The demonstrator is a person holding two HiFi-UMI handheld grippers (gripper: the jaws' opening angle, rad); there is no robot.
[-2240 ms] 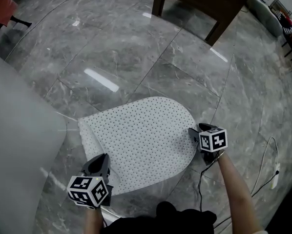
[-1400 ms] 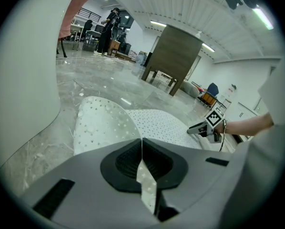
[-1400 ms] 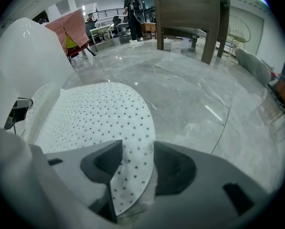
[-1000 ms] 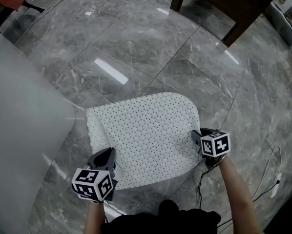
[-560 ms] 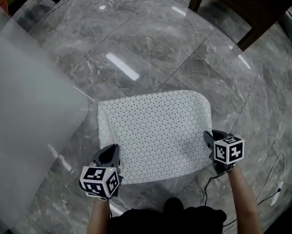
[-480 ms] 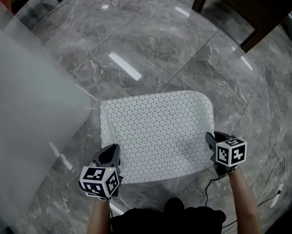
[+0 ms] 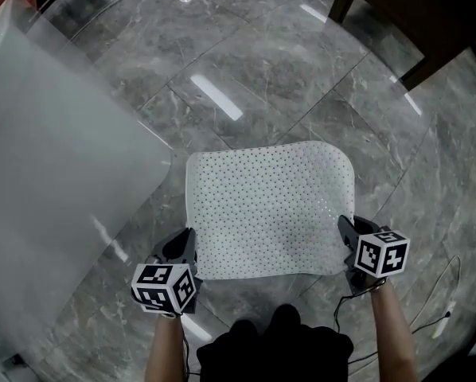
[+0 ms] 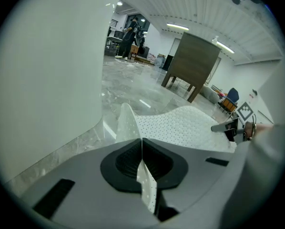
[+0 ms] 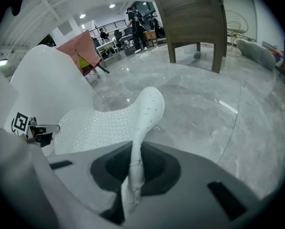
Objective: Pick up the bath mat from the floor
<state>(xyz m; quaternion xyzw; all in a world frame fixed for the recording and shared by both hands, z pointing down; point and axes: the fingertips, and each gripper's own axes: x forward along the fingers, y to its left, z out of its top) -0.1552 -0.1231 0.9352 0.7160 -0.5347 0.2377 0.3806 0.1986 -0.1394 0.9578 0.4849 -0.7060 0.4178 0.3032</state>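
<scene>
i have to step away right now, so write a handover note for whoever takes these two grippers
Left gripper: shut on the bath mat's near left corner.
Right gripper: jaws have just closed; shut on the near right corner.
Mat: white, perforated, stretched between both grippers over the grey marble floor.
Done: both near corners gripped, near edge raised. I cannot tell whether the far edge is off the floor.
Left: raise the mat clear of the floor, both grippers together.

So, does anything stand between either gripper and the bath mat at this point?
Nothing visible does. The left gripper is shut on the near left corner of the bath mat; the right gripper, whose jaws have just been closing, pinches its near right corner.
</scene>
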